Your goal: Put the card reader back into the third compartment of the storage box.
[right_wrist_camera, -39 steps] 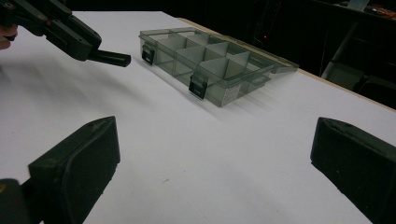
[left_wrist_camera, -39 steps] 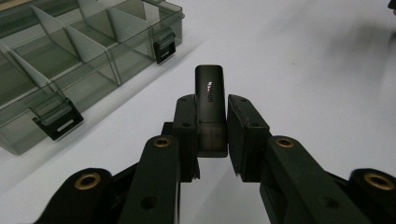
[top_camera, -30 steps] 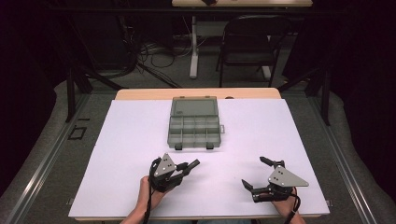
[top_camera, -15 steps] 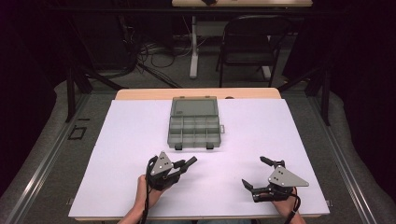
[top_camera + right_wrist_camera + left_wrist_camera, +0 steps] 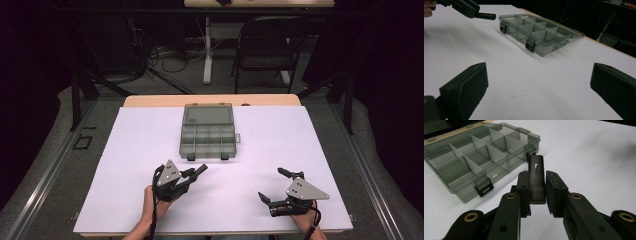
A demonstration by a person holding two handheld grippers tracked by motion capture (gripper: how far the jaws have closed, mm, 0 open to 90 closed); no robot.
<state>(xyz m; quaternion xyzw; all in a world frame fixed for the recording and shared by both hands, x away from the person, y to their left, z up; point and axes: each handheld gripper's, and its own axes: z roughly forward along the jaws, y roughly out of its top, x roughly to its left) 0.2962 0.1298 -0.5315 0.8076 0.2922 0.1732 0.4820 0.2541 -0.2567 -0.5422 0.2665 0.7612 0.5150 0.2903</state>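
Note:
A smoky clear compartment box (image 5: 207, 136) lies on the white tabletop (image 5: 300, 145), its lid folded back flat and its dividers bare. My left gripper (image 5: 196, 172) hovers just in front of the box's near edge, shut on a small black bar (image 5: 536, 171) that sticks out past the pads toward a black latch (image 5: 483, 188). The box (image 5: 476, 157) sits ahead and to the left in the left gripper view. My right gripper (image 5: 270, 183) rests near the table's front right, open, with bare table between its fingers (image 5: 470, 83). The box (image 5: 536, 30) and the left gripper (image 5: 471, 10) appear beyond it.
The white sheet covers most of the table; a strip of wood (image 5: 210, 100) shows at the far edge. A dark folding chair (image 5: 265, 45) and cables on the floor (image 5: 165, 60) lie beyond the table. A person's hand (image 5: 150, 200) holds the left gripper.
The left gripper has edged slightly forward toward the box with the black bar in it. The right gripper has stayed where it was.

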